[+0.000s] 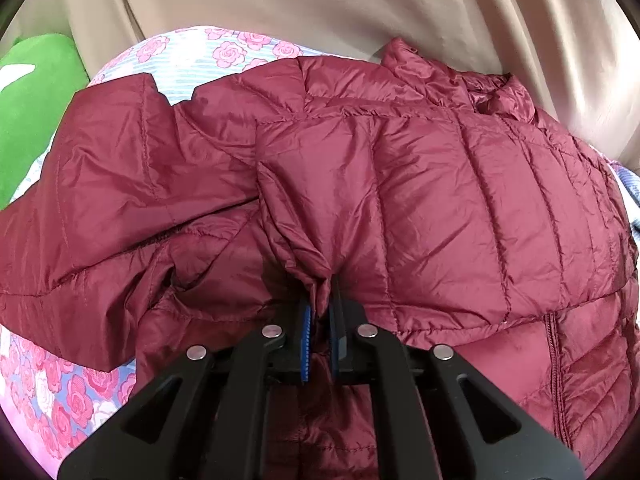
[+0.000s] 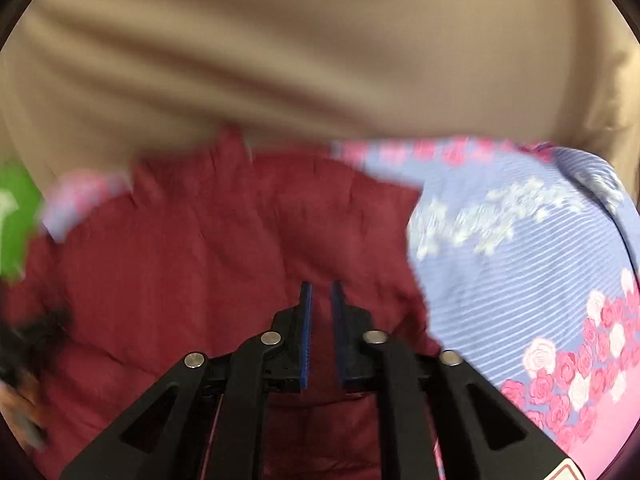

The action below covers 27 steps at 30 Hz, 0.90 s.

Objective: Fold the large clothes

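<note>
Tan draped curtain (image 1: 320,8) at the far side, rose-printed blue and pink bedsheet (image 2: 540,248) below, quilted maroon puffer jacket (image 1: 440,184) spread across it, green cushion (image 1: 36,112) far left, left gripper (image 1: 320,312) pinching a bunched jacket fold, right gripper (image 2: 321,292) pressed nearly together, holding nothing, over the jacket.

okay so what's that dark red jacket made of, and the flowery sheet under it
The jacket looks like thin, glossy nylon or polyester shell, quilted over puffy fill: it shines, crinkles finely and has stitched channels. The sheet looks like matte woven cotton or a blend, with printed roses and stripes; the exact fibre can't be told.
</note>
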{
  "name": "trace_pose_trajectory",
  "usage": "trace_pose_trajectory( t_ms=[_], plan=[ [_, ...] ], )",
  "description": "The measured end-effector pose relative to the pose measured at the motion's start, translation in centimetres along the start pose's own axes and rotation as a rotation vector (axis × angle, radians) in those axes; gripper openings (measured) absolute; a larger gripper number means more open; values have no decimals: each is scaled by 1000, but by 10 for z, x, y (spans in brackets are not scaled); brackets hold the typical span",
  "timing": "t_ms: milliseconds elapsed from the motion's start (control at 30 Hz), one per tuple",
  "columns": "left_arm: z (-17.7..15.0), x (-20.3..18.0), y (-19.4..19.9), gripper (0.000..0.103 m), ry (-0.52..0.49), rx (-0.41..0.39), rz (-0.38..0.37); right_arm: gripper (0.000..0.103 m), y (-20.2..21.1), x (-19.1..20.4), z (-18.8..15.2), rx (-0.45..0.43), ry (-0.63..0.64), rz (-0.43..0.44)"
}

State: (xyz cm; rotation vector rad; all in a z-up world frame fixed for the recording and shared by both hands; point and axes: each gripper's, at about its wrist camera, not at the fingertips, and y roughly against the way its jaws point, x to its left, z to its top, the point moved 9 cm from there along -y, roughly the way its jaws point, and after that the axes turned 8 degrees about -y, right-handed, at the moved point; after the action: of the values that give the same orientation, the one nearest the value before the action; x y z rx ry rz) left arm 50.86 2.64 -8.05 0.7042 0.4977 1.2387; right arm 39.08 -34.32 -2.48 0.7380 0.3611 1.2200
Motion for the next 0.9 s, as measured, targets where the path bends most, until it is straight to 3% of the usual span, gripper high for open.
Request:
trace_pose_trajectory(
  t_ms=[33, 167, 267, 333, 400, 467, 567, 733, 800, 833, 900],
  plan=[
    [-3, 4, 3, 10, 12, -3, -17, 1, -20, -8, -10, 44, 5, -48],
    [-21, 23, 24, 11, 62, -23, -66, 0, -32, -24, -17, 50, -82, -7],
    [-34, 54, 41, 11, 103, -22, 2, 1, -31, -38, -22, 49, -35, -116],
    [-48, 88, 58, 11, 181, -18, -12, 3, -18, -43, -29, 42, -55, -151],
    [-59, 123, 75, 13, 245, -16, 8, 11, 0, -41, -35, 28, -70, -137],
    [-70, 171, 96, 30, 295, -33, 82, 12, 25, -30, -51, 26, -48, -95],
    [-90, 243, 122, 46, 406, -42, 170, 16, 54, -10, -78, 50, -4, -33],
    [-128, 336, 134, 51, 633, -33, 236, 29, 87, 18, -136, 98, 65, 24],
    [-138, 346, 135, 50, 725, -39, 224, 32, 94, 24, -151, 96, 106, 19],
    [-137, 339, 137, 50, 754, -70, 174, 35, 98, 26, -153, 86, 135, 15],
    [-125, 314, 137, 50, 710, -86, 129, 41, 111, 26, -149, 47, 175, 2]
  ],
)
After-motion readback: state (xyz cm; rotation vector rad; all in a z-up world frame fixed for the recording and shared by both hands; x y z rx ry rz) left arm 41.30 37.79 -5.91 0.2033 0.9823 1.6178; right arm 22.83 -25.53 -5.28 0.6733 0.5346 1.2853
